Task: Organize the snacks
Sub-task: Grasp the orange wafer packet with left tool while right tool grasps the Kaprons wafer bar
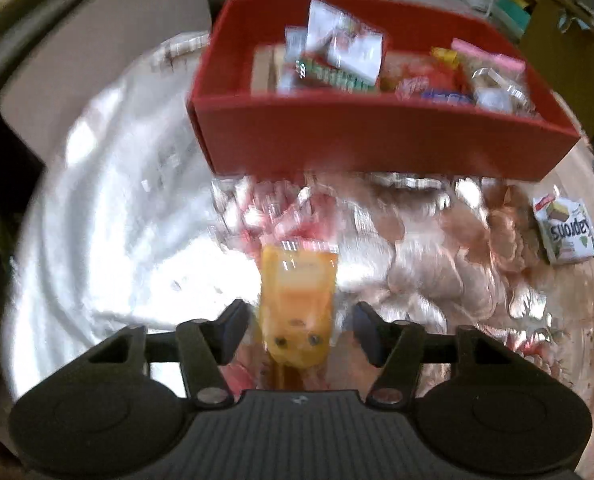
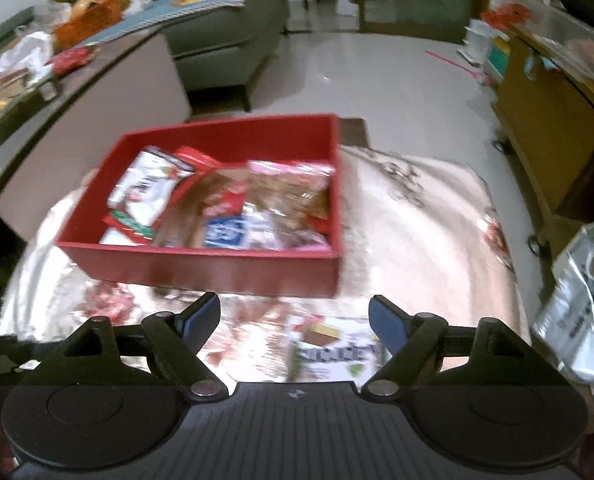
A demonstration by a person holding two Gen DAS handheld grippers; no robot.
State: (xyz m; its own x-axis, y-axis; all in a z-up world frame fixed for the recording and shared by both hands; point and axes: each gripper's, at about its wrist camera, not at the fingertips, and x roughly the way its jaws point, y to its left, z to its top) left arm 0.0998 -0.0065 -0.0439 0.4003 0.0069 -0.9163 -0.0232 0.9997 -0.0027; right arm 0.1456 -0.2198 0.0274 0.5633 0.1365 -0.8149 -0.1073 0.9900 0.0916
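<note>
Table [image 2: 425,216] under a pale cloth with a clear, shiny plastic cover; glare on it, faint red floral print showing through. Both views motion-blurred.

Red box [image 2: 201,268] sits on the cloth ahead of both my grippers, open-topped, already crowded with snack packets: a white-and-red pouch, a pink-edged bag, a blue-labelled one among them.

Room beyond: pale tiled floor, a grey-green sofa [image 2: 233,40] far back left, a low beige cabinet side [image 2: 97,128] at left with clutter on top. A yellowish wooden cabinet [image 2: 545,128] at right. A silvery foil bag [image 2: 577,312] stands at the table's right edge.

My left gripper [image 1: 297,330]: fingers partly spread, an orange-yellow snack pack [image 1: 297,292] lying between them on the cover, just in front of the box's near wall. There is a visible gap between each pad and the pack; I am not pinching it.

My right gripper [image 2: 295,322]: fingers spread wide, holding nothing. A white wafer packet [image 2: 333,350] lies flat on the cloth just below and between the fingertips, near the box's front wall. The same packet shows far right in the left view, well apart from the yellow pack.
</note>
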